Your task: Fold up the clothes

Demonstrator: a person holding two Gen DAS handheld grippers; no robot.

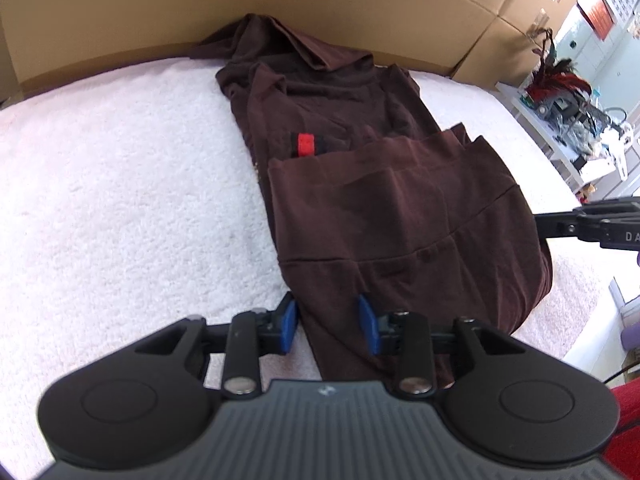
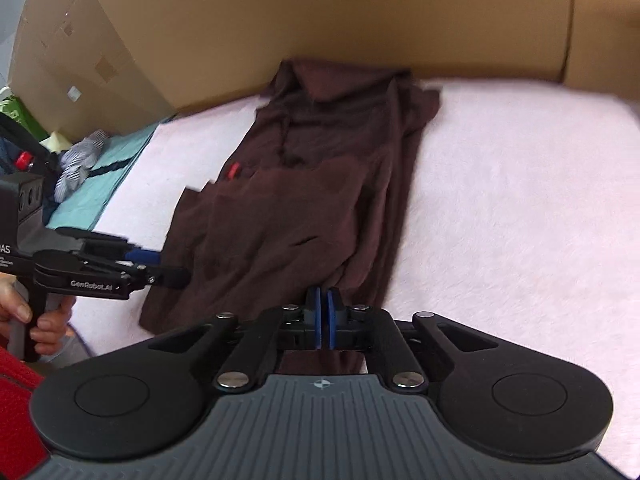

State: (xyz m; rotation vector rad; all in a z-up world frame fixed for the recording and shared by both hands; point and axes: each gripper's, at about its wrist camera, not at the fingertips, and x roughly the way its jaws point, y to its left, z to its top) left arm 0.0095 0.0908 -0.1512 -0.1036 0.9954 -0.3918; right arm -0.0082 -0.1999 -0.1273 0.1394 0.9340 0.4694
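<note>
The brown garment [image 1: 400, 208] is soft, matt knit cloth; the white cover [image 1: 132, 184] beneath is nubbly fleece — rough-piled; cardboard boxes [image 1: 160, 4] are matt paperboard; the left tongs [image 1: 330, 324] — matt black plastic, blue pads.

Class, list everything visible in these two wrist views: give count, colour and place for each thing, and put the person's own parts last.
Garment: one, dark brown with a small red tag, partly folded, lengthwise on the cover.
Fleecy cover: one, white-pink, under the garment.
Cardboard boxes: several, tan, behind the cover.
Teal cloth: one, beside the cover, striped fabric lying on it.
Shelf: one, white, cluttered, far side.
Left gripper: black, blue fingers apart astride the garment's near edge.
Right gripper: black, blue fingers shut at the garment's near edge.
Hand: one, gripping the left gripper's handle.
</note>
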